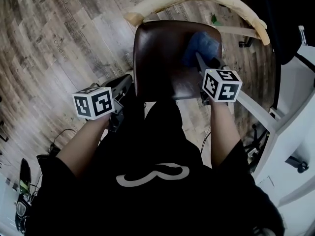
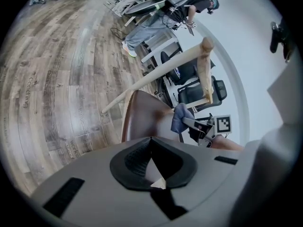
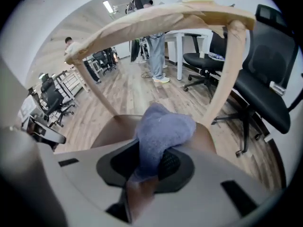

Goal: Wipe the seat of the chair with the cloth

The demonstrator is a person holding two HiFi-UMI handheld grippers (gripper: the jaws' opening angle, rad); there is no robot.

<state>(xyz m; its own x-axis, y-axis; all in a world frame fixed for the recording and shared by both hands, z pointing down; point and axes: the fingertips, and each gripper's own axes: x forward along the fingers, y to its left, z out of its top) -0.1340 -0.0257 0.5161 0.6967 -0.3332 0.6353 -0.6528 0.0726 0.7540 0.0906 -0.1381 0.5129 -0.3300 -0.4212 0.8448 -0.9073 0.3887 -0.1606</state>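
Black short-sleeved shirt (image 1: 162, 141) with a white looping logo (image 1: 152, 175) on its front.

Plank floor (image 1: 54, 38) underfoot, cables (image 1: 61, 133) at left; black office chair (image 3: 267, 79), white table (image 3: 179, 56) and standing people (image 3: 154, 37) farther off.

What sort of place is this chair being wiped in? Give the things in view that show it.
Most likely a shared office or lab workspace: black swivel office chairs on casters, a white desk, and several people standing at other stations across an open wood-plank floor.
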